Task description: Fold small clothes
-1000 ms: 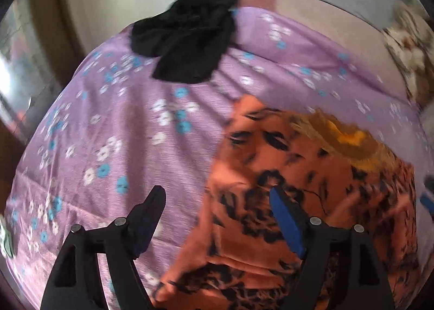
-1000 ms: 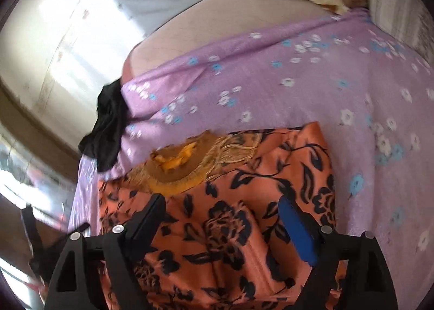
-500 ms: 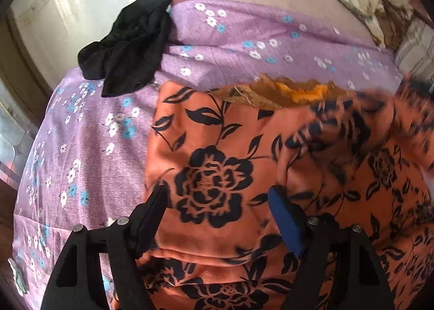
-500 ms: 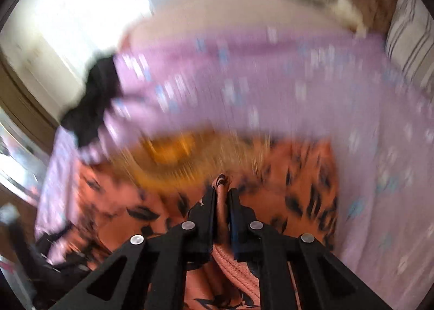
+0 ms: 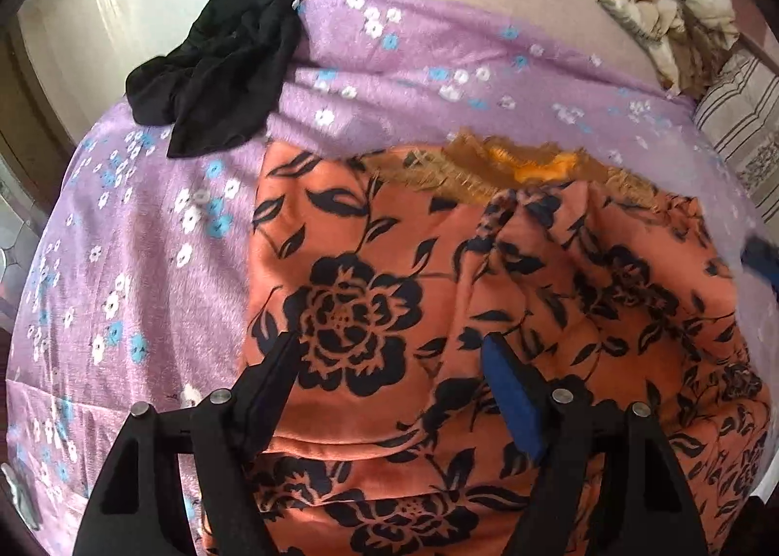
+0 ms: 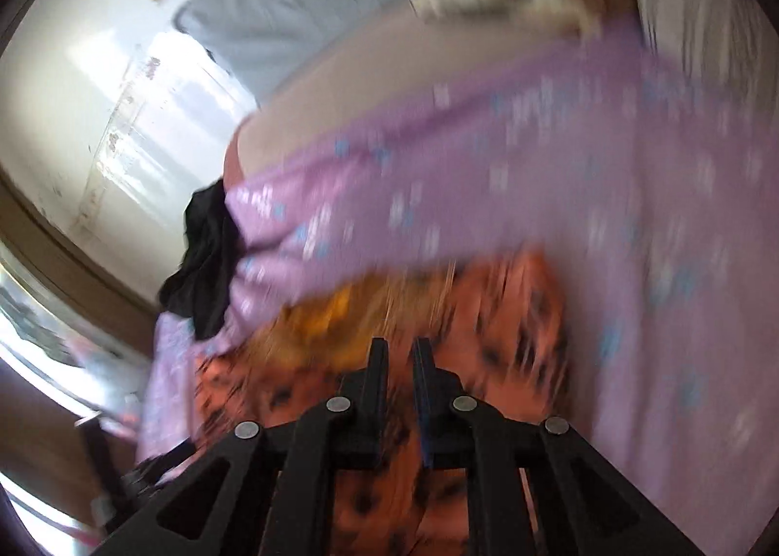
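The orange flowered garment point(image 5: 438, 312) lay spread on the purple bedspread point(image 5: 146, 264), lower middle of the frame, barely folded. The left tongs point(image 5: 389, 356) hung released above it; the right tongs point(image 6: 400, 356), nearly clenched, had just eased slightly, seemingly empty

Garment point(image 5: 487, 312) on bedspread point(image 5: 146, 288)
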`<state>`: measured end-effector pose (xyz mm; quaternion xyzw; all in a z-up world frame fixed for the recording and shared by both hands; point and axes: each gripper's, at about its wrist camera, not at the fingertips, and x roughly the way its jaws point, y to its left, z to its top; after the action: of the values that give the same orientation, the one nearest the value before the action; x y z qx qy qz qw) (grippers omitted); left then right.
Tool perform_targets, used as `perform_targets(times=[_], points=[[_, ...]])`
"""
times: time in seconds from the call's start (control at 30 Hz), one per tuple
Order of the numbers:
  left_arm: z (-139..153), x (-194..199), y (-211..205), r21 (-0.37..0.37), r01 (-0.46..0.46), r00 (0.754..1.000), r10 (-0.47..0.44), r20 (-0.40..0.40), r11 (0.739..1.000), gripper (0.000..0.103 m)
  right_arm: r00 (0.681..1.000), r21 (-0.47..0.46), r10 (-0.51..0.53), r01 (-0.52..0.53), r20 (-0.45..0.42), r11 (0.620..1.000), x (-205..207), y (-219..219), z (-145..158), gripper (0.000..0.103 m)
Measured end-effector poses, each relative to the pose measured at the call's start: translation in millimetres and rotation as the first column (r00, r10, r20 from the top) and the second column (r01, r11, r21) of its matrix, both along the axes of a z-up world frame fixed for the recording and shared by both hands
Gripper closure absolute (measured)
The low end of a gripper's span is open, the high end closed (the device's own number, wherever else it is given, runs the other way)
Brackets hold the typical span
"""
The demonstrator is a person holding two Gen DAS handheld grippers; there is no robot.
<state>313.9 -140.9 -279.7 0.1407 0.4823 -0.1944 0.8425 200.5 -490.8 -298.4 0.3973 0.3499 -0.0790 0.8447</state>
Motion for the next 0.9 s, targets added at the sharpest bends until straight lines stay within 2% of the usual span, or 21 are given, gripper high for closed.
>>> perform_targets(times=[0.07, 0.1, 0.13, 0.23, 0.27, 0.33, 0.37, 0.4, 0.43, 0.47, 0.5, 0.6, 0.67, 0.7, 0.77, 0.83, 0.9], points=[[-7.0, 4.7, 1.5, 0.025, -0.021, 0.999, 0.021, -0.026, 0.999, 0.026, 0.999, 0.109, 0.037, -0.035, -0.016, 0.993, -9.2, 16.3, -16.2, 0.069], [-10.2, 5.8, 2.1, 0.033, -0.026, 0.999, 0.027, -0.037, 0.999, 0.026, 0.998, 0.175, 0.055, -0.048, -0.039, 0.983, -12.3, 24.0, -26.0, 0.044], [-13.4, 6.6, 2.3, 0.045, -0.025, 0.999, 0.027, -0.045, 0.999, 0.026, 0.998, 0.215, 0.053, -0.043, -0.041, 0.976, -14.1, 29.6, -34.6, 0.029], [-13.1, 2.8, 0.6, 0.063, -0.013, 0.999, 0.015, -0.028, 0.998, 0.026, 1.000, 0.351, 0.008, -0.003, -0.013, 0.936, -18.1, 35.9, -52.5, 0.029], [-13.0, 2.2, 0.9, 0.068, -0.013, 1.000, 0.015, -0.023, 0.998, 0.026, 1.000, 0.402, -0.009, 0.017, -0.021, 0.915, -16.9, 35.2, -60.7, 0.029], [-13.6, 2.4, 4.3, 0.069, -0.014, 1.000, 0.016, -0.023, 0.998, 0.035, 0.995, 0.518, -0.074, 0.095, -0.061, 0.850, -16.0, 35.1, -79.5, 0.029], [-13.3, 2.9, 6.2, 0.063, -0.015, 0.999, 0.017, -0.027, 0.998, 0.046, 0.992, 0.546, -0.101, 0.123, -0.071, 0.829, -18.5, 35.2, -83.3, 0.029], [-12.8, 4.9, 8.1, 0.053, -0.019, 0.999, 0.021, -0.033, 0.998, 0.065, 0.990, 0.555, -0.128, 0.140, -0.062, 0.820, -22.9, 35.7, -82.3, 0.029], [-11.7, 7.7, 12.1, 0.060, -0.041, 0.999, 0.043, -0.033, 0.997, 0.076, 0.989, 0.544, -0.136, 0.143, -0.054, 0.827, -26.2, 37.3, -77.9, 0.029], [-11.6, 10.6, 16.0, 0.064, -0.057, 0.998, 0.059, -0.034, 0.996, 0.090, 0.989, 0.513, -0.142, 0.143, -0.042, 0.847, -30.2, 38.5, -70.1, 0.029], [-11.3, 14.0, 20.8, 0.050, -0.069, 0.997, 0.071, -0.042, 0.996, 0.092, 0.990, 0.451, -0.137, 0.134, -0.025, 0.883, -34.6, 41.7, -58.6, 0.029], [-8.7, 23.4, 35.2, -0.044, -0.100, 0.989, 0.094, -0.112, 0.994, 0.092, 0.998, 0.345, -0.065, 0.062, -0.002, 0.936, -28.8, 53.3, -38.3, 0.029], [-6.3, 24.1, 39.0, -0.067, -0.104, 0.988, 0.095, -0.121, 0.992, 0.092, 1.000, 0.161, -0.008, 0.012, -0.025, 0.987, -26.0, 68.1, -20.4, 0.029], [-6.1, 23.4, 39.0, -0.066, -0.102, 0.989, 0.094, -0.118, 0.993, 0.091, 0.999, -0.014, 0.008, -0.008, -0.033, 1.000, -23.2, 79.9, -8.1, 0.029], [-8.5, 21.6, 36.5, -0.052, -0.101, 0.987, 0.093, -0.131, 0.994, 0.086, 0.998, -0.180, 0.045, -0.051, -0.036, 0.982, -19.7, 95.9, -0.1, 0.029], [-10.0, 20.6, 34.7, -0.045, -0.098, 0.986, 0.091, -0.140, 0.994, 0.084, 0.994, -0.250, 0.100, -0.110, -0.051, 0.962, -10.3, 110.2, -1.7, 0.029], [-10.3, 21.3, 33.8, -0.037, -0.097, 0.986, 0.091, -0.140, 0.995, 0.084, 0.983, -0.300, 0.143, -0.171, -0.115, 0.939, 3.4, 120.6, -13.2, 0.029]])
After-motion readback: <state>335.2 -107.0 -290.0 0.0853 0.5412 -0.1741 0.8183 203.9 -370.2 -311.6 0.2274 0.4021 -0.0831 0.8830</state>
